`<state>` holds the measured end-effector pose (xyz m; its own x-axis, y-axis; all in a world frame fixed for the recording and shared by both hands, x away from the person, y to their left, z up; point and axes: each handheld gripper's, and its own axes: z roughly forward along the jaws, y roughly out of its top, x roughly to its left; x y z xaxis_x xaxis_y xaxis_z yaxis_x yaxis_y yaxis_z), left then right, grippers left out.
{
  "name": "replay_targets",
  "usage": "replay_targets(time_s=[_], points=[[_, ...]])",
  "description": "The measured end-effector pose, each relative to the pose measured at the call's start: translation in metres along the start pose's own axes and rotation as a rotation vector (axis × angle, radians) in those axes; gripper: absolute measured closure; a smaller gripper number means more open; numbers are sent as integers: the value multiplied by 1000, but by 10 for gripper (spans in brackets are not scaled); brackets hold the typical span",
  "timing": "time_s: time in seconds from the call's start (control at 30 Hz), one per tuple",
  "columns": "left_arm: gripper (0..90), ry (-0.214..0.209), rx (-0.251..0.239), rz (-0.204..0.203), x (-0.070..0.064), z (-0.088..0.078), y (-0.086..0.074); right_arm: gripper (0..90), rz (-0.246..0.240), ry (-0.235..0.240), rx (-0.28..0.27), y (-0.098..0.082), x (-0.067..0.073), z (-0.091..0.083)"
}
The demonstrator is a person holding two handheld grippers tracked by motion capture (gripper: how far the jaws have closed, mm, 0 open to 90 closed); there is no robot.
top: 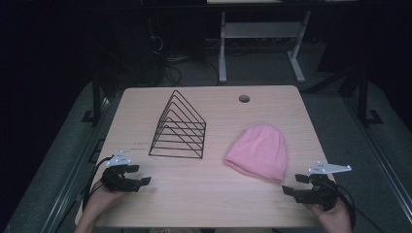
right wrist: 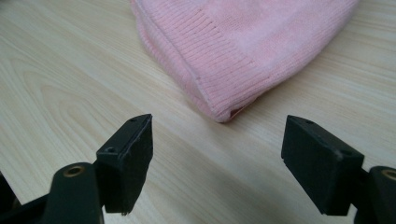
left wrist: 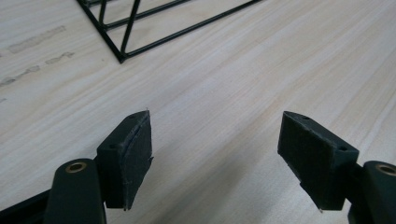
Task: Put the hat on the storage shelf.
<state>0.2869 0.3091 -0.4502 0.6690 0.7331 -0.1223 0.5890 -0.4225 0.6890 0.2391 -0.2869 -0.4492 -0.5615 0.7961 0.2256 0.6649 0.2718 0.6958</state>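
**One pink hat, one wire rack, two tools standing spread**

Item one: a pink knitted hat [top: 257,152], single, lying flat on the right half of the table [top: 204,194]. I see a soft rounded crown at the far end and a ribbed band along the near-left edge; in the right gripper view the band [right wrist: 219,70] shows fine vertical ribs and a folded corner pointing toward me.

Item two: a black wire rack [top: 179,126], single, thin rods forming nested triangles, standing left of centre and well apart from the hat.

Item three: the table, pale wood grain, smooth, with one round hole [top: 244,98] near its far edge.

Item four: my left tool [top: 141,174], near left corner, jaws spread wide over bare wood, nothing between them. My right tool [top: 295,184], near right, just beside the hat's near edge, jaws likewise spread and empty. Flat black pads [right wrist: 135,158] on each.
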Motion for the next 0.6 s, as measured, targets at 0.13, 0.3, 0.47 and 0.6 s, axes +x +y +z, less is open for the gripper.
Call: replay_targets(time_s=[0.13, 0.3, 0.47, 0.6], points=[[262, 2, -9, -9, 0, 1, 0, 227, -5, 7, 0, 3, 2, 2], [262, -5, 1, 0, 1, 2, 0, 212, -3, 20, 1, 8, 2, 4], [262, -9, 1, -13, 4, 3, 0, 200, 10, 26, 5, 16, -5, 5], [262, -10, -2, -15, 5, 4, 1, 197, 13, 29, -4, 26, -10, 3]])
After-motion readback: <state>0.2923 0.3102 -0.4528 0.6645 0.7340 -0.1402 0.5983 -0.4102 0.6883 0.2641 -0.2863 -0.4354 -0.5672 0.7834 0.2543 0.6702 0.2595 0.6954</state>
